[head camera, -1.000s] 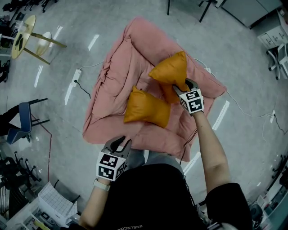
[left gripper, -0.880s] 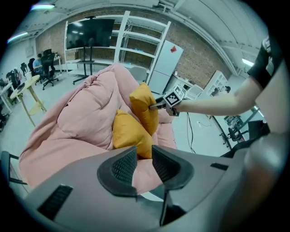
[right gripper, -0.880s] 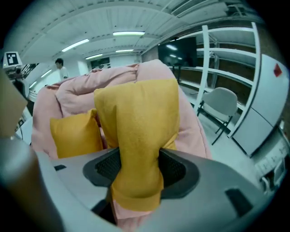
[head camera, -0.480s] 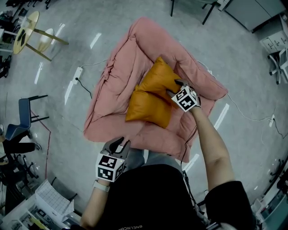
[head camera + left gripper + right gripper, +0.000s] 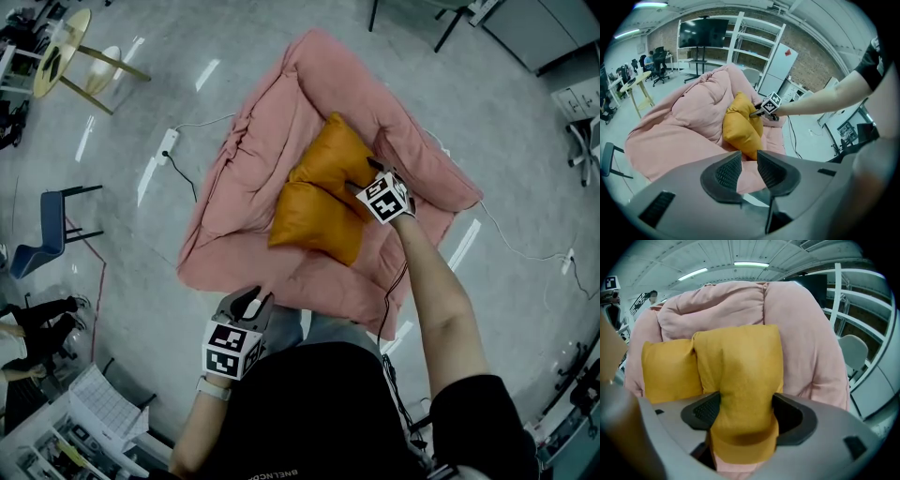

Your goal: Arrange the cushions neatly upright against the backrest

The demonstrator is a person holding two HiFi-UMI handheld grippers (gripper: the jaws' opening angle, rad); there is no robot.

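Two orange cushions lean on the backrest of a pink beanbag sofa. The right cushion stands upright. Its lower corner sits between the pads of my right gripper, whose jaws are opening while the fabric still fills the gap. The left cushion stands touching it. My left gripper hangs near my body at the sofa's front edge, its jaws a narrow gap apart and empty. In the left gripper view both cushions and the right gripper show ahead.
A wooden stool and a blue chair stand on the grey floor at the left. A power strip with its cable lies beside the sofa. White shelving and a dark screen stand behind the sofa.
My right gripper carried its cushion left and toward the backrest, lowering it upright beside the other cushion. The left gripper stayed put.
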